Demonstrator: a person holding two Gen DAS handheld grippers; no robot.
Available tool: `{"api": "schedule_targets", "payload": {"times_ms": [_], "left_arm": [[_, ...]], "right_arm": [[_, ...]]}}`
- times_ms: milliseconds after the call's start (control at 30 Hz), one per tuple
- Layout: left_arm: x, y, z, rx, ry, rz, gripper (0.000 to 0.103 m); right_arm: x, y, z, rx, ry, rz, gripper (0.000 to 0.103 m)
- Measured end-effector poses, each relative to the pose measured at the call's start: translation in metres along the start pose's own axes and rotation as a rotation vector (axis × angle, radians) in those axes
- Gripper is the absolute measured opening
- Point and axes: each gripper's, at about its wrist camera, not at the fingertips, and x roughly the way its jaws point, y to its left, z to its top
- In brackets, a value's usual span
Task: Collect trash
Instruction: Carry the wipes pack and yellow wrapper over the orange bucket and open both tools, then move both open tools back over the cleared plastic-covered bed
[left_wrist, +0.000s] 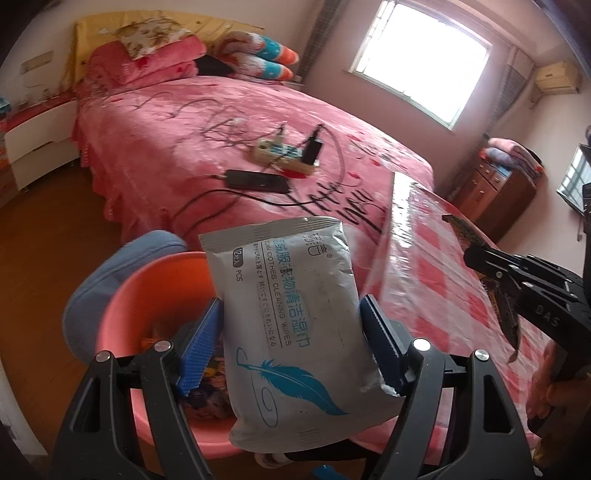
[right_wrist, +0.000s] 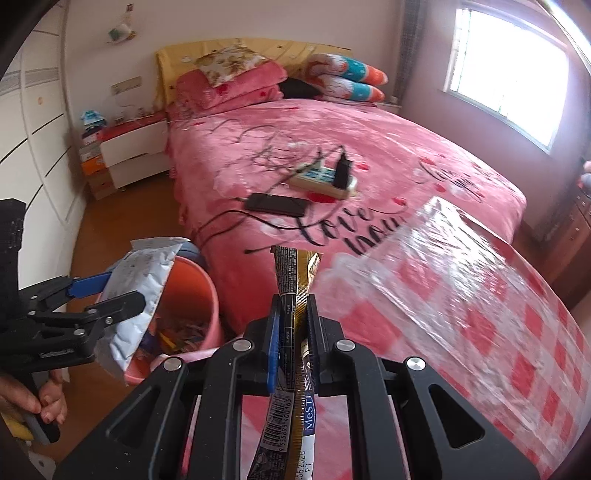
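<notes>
1. Left gripper (left_wrist: 291, 332) has its fingers clamped on the wipes pack (left_wrist: 291, 306), sitting mid-frame right over the pink bin (left_wrist: 122, 295) at lower left.
2. Right gripper (right_wrist: 293, 314) is pinched tight on a thin wrapper (right_wrist: 295, 280), bottom center, still above the bench (right_wrist: 498, 302).
3. I'd center the pack over the bin's opening before letting go, since it's wide and could catch the rim, then swing the wrapper across.

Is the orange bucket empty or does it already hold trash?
Not empty: the bucket holds a jumble of wrappers at the bottom, below the wipes pack.
</notes>
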Motion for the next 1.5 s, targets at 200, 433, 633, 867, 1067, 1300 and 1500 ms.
{"api": "schedule_targets", "payload": {"times_ms": [200,433,633,867,1067,1300,1500], "left_arm": [[0.002,0.026,-0.002,-0.031,0.001,0.058,0.075],[0.006,0.049,-0.007,-0.058,0.014,0.117,0.075],[0.012,0.065,-0.013,-0.08,0.032,0.151,0.075],[0.021,0.076,-0.017,-0.103,0.056,0.175,0.076],[0.026,0.082,-0.02,-0.116,0.072,0.216,0.079],[0.019,0.086,-0.016,-0.11,0.038,0.239,0.082],[0.017,0.077,-0.013,-0.098,0.023,0.238,0.086]], "right_arm": [[0.014,0.03,0.014,-0.02,0.013,0.092,0.013],[0.029,0.054,0.024,0.024,0.058,0.236,0.013],[0.046,0.067,0.021,0.08,0.118,0.332,0.013],[0.064,0.072,0.022,0.149,0.15,0.423,0.014],[0.085,0.068,0.021,0.23,0.186,0.476,0.041],[0.072,0.049,0.015,0.234,0.117,0.389,0.073],[0.055,0.031,0.01,0.215,0.056,0.287,0.089]]}}
